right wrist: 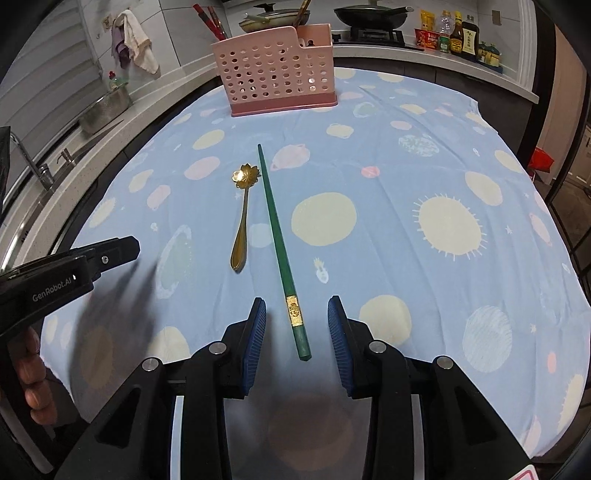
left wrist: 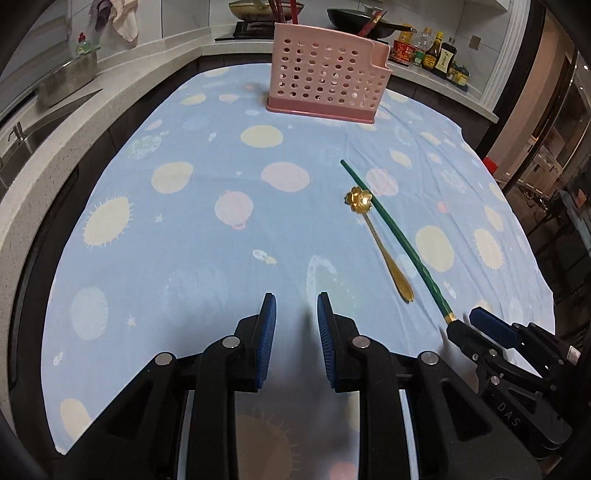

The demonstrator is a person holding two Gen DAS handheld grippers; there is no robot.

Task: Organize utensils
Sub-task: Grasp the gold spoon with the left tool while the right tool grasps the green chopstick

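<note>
A green chopstick with a gold band lies on the blue patterned cloth; its thick end lies between the open fingers of my right gripper, untouched. A gold flower-bowl spoon lies just left of it. Both show in the left wrist view, the chopstick and the spoon, to the right of my left gripper, which is open and empty over bare cloth. A pink perforated utensil holder stands at the far side of the table, also in the left wrist view.
The cloth-covered table has a counter with a sink on the left. A stove with pans and sauce bottles stands behind. Red chopsticks stick up behind the holder. The right gripper body shows in the left wrist view.
</note>
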